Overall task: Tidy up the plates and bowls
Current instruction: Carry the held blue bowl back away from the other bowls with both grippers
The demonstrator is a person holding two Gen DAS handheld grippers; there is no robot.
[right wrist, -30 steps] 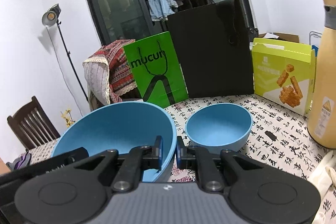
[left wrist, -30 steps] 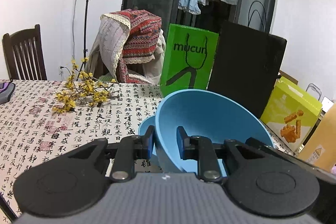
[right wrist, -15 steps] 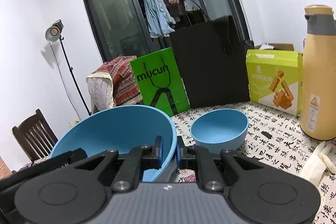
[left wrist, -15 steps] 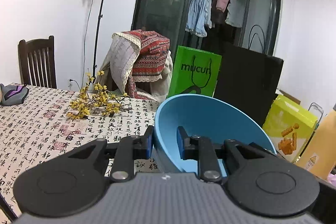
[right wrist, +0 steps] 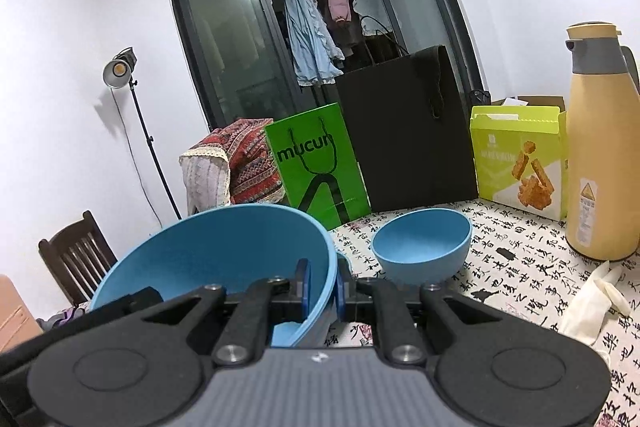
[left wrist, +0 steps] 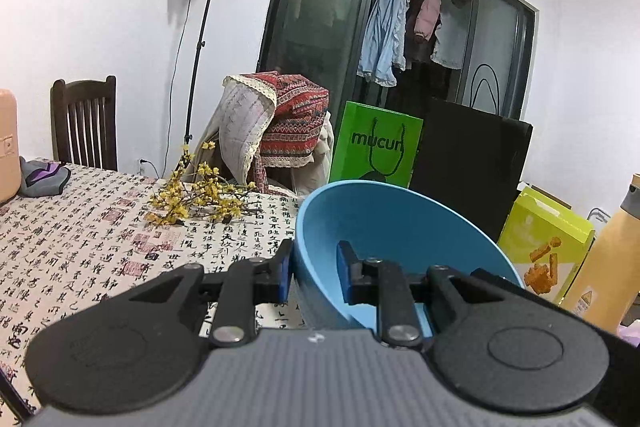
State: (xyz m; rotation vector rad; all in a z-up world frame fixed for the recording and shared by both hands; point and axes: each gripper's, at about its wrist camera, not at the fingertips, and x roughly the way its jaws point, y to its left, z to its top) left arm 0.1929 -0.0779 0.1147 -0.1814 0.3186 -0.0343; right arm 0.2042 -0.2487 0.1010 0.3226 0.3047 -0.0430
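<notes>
Bowl (left wrist: 392, 227) between both tools' jaws

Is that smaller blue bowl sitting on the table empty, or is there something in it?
Empty, as far as shows: the smaller blue bowl stands upright on the patterned tablecloth, its visible inside plain blue. Its very bottom is hidden.

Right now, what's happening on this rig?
A person is holding one large blue bowl with both tongs: the left tongs are clamped on one side of its rim, the right tongs on the opposite side. The bowl is tilted and held above the patterned tablecloth. A smaller blue bowl sits empty on the table just ahead, near the tan thermos.
</notes>
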